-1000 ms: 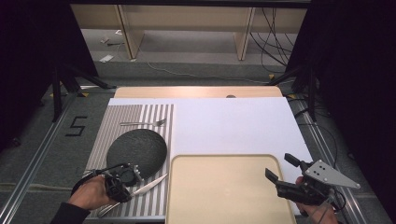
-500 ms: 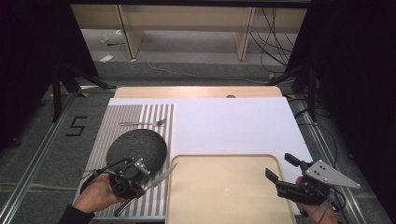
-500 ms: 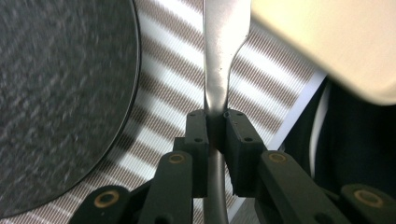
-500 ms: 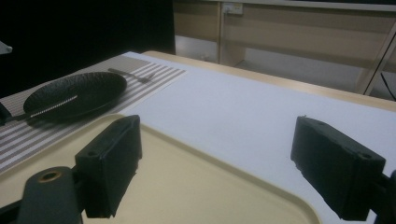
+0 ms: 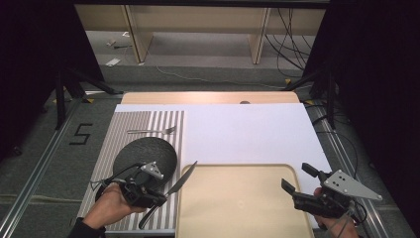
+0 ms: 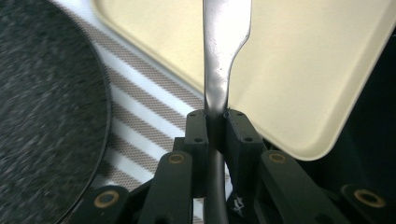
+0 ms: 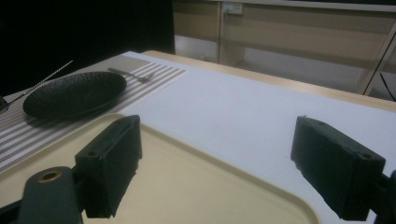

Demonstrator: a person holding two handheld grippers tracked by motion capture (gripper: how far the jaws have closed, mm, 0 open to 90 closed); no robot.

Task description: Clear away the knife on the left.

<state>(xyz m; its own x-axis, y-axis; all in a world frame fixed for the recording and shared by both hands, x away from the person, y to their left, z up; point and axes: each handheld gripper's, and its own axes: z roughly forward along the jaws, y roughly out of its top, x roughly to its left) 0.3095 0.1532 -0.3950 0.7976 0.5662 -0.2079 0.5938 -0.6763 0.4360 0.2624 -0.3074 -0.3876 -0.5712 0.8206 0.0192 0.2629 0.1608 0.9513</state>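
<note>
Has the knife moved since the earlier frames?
Yes. The knife, clamped in the left hand-held gripper, has been lifted off the striped placemat and carried right; its blade now reaches over the tray's left rim.

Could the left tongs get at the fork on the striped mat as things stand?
Probably not yet: the left tongs are shut on a knife. The fork lies uncovered beyond the black plate, so the path looks free once the knife is set down.

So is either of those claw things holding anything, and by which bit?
The left gripper clamps a silver metal table knife where handle meets blade. The right gripper holds nothing, its jaws wide apart.
</note>
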